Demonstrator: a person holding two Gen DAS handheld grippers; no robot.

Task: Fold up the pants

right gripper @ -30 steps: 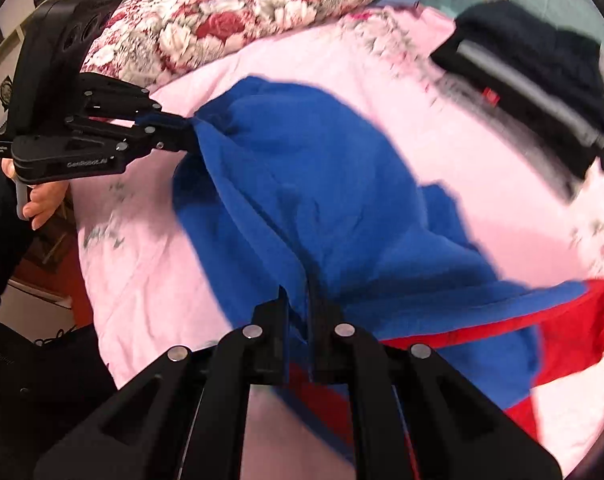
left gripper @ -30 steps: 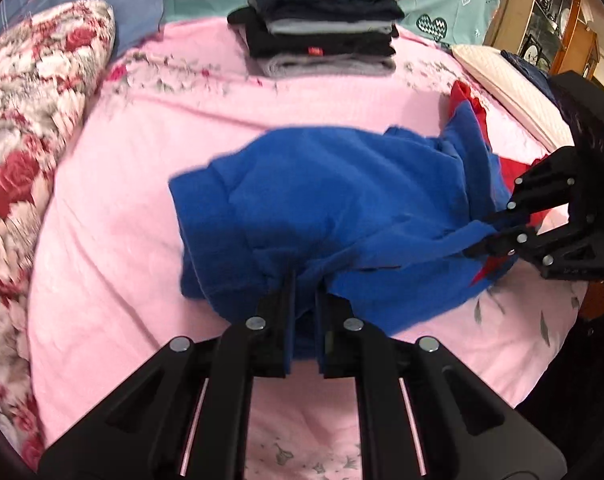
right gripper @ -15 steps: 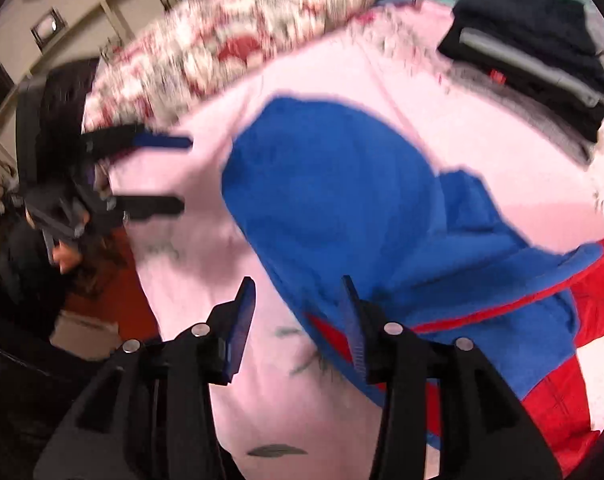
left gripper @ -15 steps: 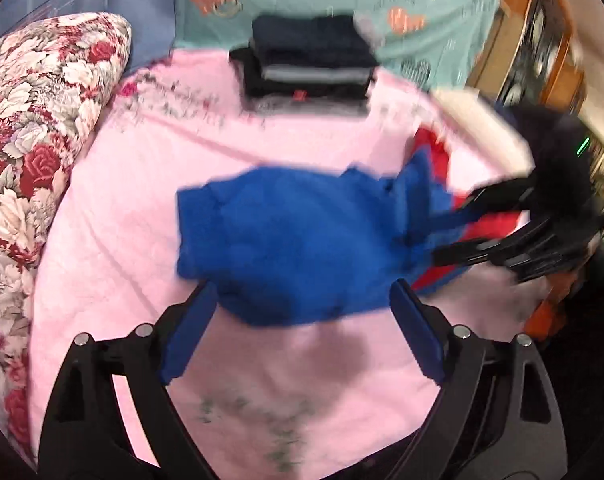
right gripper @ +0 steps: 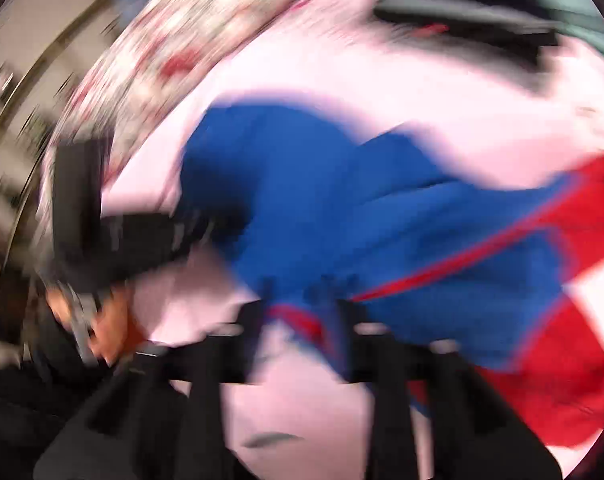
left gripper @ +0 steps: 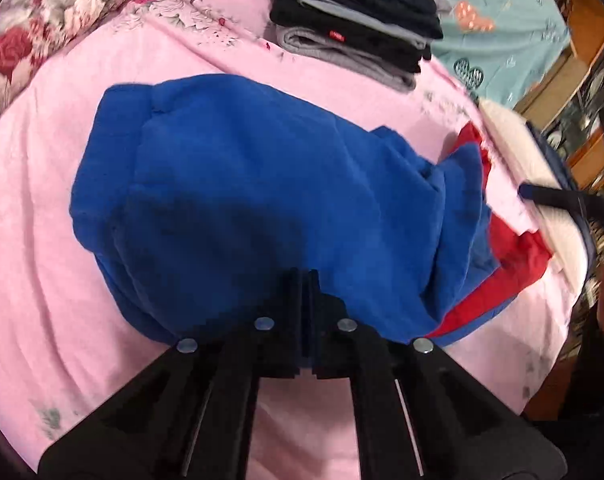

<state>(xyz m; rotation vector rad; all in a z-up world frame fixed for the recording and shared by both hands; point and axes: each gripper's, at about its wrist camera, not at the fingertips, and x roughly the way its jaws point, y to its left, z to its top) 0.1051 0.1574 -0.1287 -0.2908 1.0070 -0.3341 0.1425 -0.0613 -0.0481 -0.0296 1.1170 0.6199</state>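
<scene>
The blue pants with red panels (left gripper: 262, 192) lie bunched on the pink bedspread (left gripper: 34, 240). My left gripper (left gripper: 305, 276) is shut on the near edge of the blue fabric. In the blurred right wrist view the pants (right gripper: 381, 220) fill the middle, and my right gripper (right gripper: 305, 300) has its jaws apart at the near hem, with fabric between them. The left gripper (right gripper: 174, 236) shows there at the pants' left edge. A black finger of the right gripper (left gripper: 557, 196) shows at the right of the left wrist view.
A stack of folded dark and grey clothes (left gripper: 353, 20) sits at the far side of the bed. A floral pillow (left gripper: 42, 12) lies at the far left. A teal sheet (left gripper: 501, 20) and wooden furniture (left gripper: 581, 60) are at the back right.
Both grippers let go of the pants half a second ago. The left has since closed again on the near blue edge. The right is moving fast and is down at the hem.
</scene>
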